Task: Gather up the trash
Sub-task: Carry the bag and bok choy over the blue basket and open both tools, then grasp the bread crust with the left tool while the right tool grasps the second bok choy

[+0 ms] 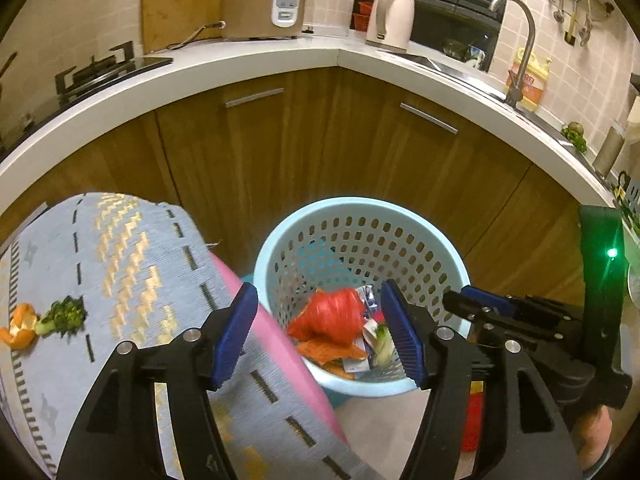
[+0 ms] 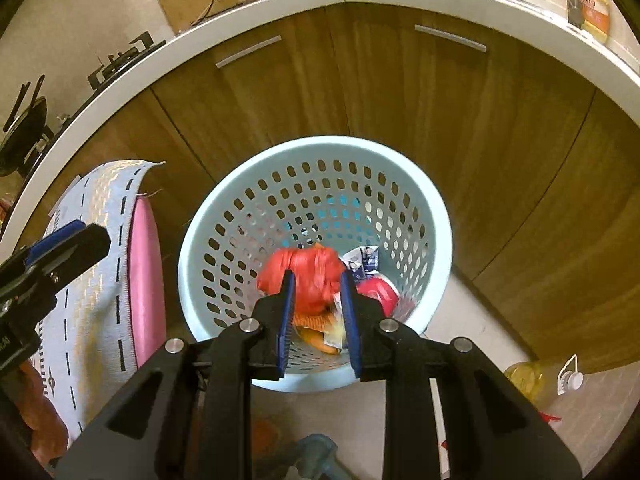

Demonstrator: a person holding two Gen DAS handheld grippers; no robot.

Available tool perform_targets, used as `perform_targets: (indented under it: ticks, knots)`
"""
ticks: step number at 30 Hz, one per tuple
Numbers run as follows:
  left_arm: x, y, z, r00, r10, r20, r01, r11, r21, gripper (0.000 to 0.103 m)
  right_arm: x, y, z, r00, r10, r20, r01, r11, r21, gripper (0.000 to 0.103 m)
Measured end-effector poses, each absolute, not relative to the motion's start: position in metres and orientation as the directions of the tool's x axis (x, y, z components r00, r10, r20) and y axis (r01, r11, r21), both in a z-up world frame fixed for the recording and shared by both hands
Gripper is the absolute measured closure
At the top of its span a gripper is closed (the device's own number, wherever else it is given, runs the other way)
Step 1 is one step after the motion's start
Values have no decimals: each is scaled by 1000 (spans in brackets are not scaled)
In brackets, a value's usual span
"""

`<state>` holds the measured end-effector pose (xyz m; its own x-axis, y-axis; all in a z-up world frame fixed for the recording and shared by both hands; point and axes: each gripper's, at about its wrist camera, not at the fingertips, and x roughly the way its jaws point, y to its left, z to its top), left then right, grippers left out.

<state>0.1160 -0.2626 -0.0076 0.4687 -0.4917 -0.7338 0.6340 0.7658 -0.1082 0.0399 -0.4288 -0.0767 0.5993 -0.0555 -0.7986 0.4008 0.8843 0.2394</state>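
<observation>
— Corner kitchen, wood-fronted cupboards [image 1: 320, 140] under a white worktop [image 1: 240, 64], and on the floor a pale blue perforated plastic basket [image 2: 224, 216] standing just beside a stool with a pink seat [image 2: 146, 280] under a grey patterned woven cloth [image 1: 132, 264].

— And the trash?

— Most is in the basket already: a crumpled red plastic bag [image 1: 334, 312] on top, printed wrappers [image 2: 364, 258] and orange scraps under it. Two bits lie near the left edge of the cloth: a curl of orange peel [image 1: 18, 330] touching a green broccoli piece [image 1: 64, 316].

— What are the grippers doing?

— The left gripper [image 1: 320, 334] is spread wide, nothing between its blue pads, poised over the seat's right edge and the basket rim. The right gripper [image 2: 318, 318] hangs above the basket, jaws narrowly parted; the red bag shows in the gap, but I'd say it lies loose below, not pinched.

— What might go wrong?

— Reaching for the peel, a finger could snag the loose cloth and drag it, scraps and all, off the seat. The basket looks light, so a knock could tip it.

— Anything you can't make out?

— The basket's bottom is blurred and buried. Whether the bag touches the right pads, I can't tell. The stool's legs are hidden.
</observation>
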Motion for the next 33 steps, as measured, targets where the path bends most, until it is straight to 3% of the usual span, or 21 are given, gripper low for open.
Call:
perform_targets:
  ticks: [6, 10, 21, 33]
  knots:
    - [105, -240, 1, 480, -525, -703, 637, 760, -132, 41, 35, -416, -59, 628, -55, -776, 377, 894, 241, 73]
    - [94, -218, 12, 516, -527, -675, 627, 769, -121, 41, 33, -393, -40, 663, -51, -747, 333, 913, 234, 61]
    - [86, -114, 43, 656, -464, -596, 482, 865, -143, 41, 47, -295, 14, 740, 44, -671, 114, 975, 190, 61]
    - [120, 14, 35, 715, -356, -602, 276, 935, -224, 41, 85, -209, -3, 687, 166, -708, -40, 981, 191, 61]
